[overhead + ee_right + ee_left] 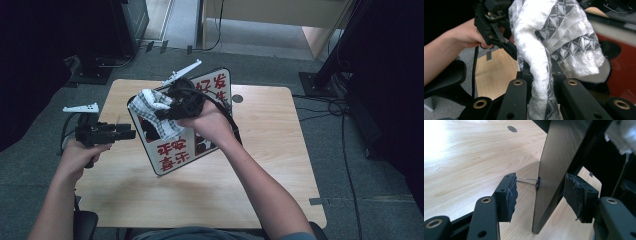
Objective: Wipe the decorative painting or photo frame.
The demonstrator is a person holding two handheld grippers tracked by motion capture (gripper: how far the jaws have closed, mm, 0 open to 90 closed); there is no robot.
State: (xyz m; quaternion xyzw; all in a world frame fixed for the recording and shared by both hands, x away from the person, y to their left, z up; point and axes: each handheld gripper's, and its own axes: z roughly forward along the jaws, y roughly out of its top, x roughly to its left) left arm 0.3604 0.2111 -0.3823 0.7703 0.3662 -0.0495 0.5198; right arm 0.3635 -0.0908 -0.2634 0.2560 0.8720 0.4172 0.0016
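Your right claw was clamped on the cloth; your left claw stood apart astride the sign's edge above open bench.

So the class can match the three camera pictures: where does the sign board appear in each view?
High view: the sign board stands tilted at the table's centre, printed face to the camera, cloth against its upper part.
Left gripper view: edge-on, its dark back rises between the open jaws.
Right gripper view: a red patch at right, behind the cloth.
Shared landmark: the wooden table.
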